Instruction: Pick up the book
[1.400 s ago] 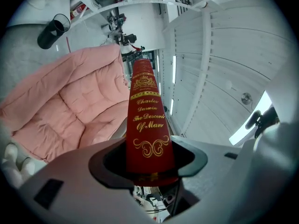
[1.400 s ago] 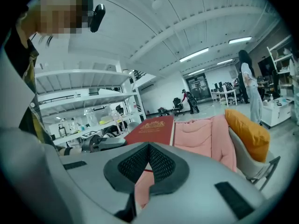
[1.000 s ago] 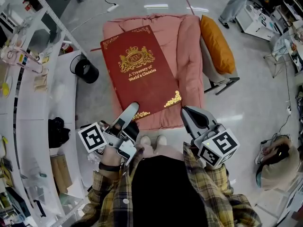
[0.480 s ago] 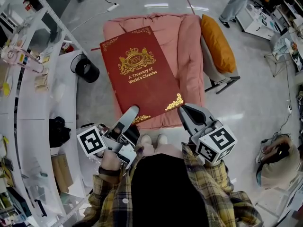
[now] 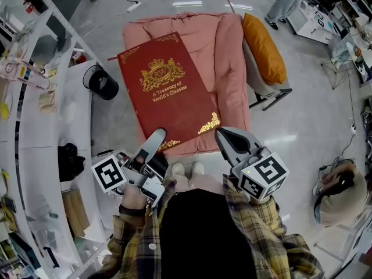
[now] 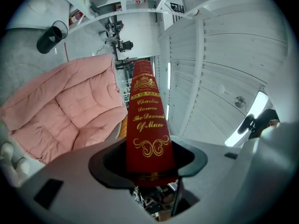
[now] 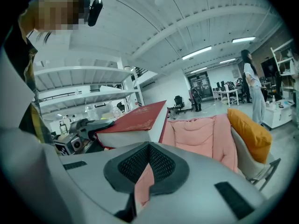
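- The book (image 5: 165, 92), a broad hardback slab with a smooth red cover and gilt scrollwork, is held raised above the cushion.
- The left gripper (image 5: 156, 137) has its jaws pinching the book's near edge at the spine.
- The right gripper (image 5: 224, 135) has its jaws pressed together and empty, beside the book's near corner.
- The puffy pink quilted cushion (image 5: 229, 51) lies underneath, with a smooth orange pillow (image 5: 264, 48) at its side.
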The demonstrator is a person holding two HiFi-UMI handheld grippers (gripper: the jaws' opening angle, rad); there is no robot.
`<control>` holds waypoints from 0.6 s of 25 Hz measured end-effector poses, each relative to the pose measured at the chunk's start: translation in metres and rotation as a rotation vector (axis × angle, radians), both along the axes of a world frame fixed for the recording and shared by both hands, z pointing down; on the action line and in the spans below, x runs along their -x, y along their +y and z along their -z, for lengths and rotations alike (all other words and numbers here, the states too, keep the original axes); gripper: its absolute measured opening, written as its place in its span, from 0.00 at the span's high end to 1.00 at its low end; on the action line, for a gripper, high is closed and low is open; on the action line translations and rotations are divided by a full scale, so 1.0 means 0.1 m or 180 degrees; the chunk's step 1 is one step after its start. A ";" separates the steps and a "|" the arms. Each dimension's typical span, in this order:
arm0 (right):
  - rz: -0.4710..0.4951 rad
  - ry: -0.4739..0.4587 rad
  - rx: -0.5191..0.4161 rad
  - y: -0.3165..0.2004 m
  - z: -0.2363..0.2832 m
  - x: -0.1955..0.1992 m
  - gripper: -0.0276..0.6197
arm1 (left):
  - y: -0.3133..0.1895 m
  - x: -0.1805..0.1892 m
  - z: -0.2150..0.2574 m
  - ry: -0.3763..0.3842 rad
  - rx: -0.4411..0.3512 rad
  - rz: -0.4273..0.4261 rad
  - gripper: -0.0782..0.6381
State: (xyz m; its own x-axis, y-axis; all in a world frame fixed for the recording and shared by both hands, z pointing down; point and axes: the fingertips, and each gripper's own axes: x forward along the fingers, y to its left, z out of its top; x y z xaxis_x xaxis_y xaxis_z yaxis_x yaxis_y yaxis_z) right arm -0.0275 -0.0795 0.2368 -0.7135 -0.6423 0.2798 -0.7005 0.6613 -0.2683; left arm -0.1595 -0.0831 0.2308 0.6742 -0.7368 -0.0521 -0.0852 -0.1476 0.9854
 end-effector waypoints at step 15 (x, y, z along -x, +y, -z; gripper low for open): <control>0.0011 0.0007 0.0024 0.03 0.01 -0.01 0.94 | 0.01 0.01 -0.02 -0.0006 0.0047 0.0049 0.55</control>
